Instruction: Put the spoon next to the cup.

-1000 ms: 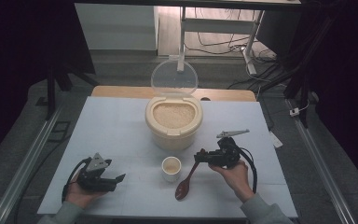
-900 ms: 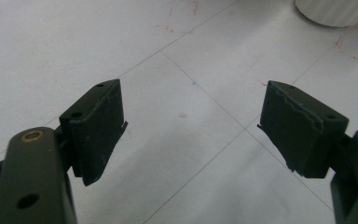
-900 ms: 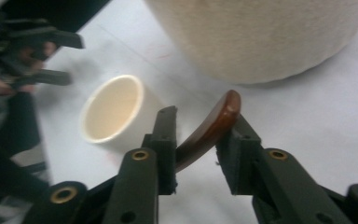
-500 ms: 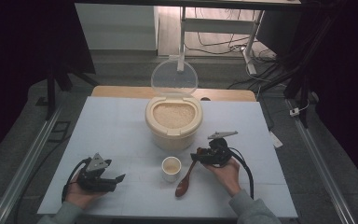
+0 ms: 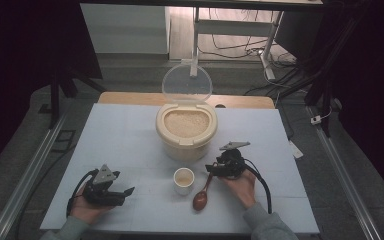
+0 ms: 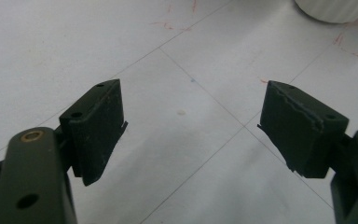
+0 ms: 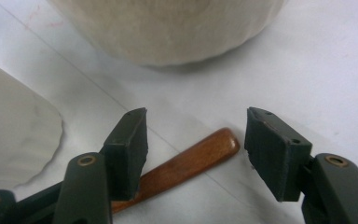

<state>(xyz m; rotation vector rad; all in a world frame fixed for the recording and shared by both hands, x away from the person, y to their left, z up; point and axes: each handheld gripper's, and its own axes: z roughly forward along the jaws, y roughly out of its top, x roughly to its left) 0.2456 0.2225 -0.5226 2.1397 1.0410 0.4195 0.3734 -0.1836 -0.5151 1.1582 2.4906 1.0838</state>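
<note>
Spoon [image 5: 203,192] is lying flat on the white table [image 5: 130,135], wooden, with its handle tip sitting right between the jaws of the right gripper [image 5: 211,169] and its bowl end trailing back toward the person's side. In the right gripper view you can see that handle [image 7: 186,163] pretty clearly: the jaws have just been opening, they're spread wide now, and neither pad is pressing on the wood, so it's let go rather than held. One jaw sits over the handle's near stretch, so I can't say if it brushes it. Just to the left of that gripper there's a small white cup [image 5: 184,180] with something pale in it, right beside the spoon. Straight ahead of the gripper is the big cream rice container [image 5: 186,131], lid [image 5: 186,84] flipped up, full of rice; its rounded wall [image 7: 168,28] looms close past the jaw tips. Left gripper [image 5: 126,192] is well off on the other side of the cup, resting low in the person's left hand [image 5: 86,210], jaws wide apart with just bare table between them [image 6: 191,116].
</note>
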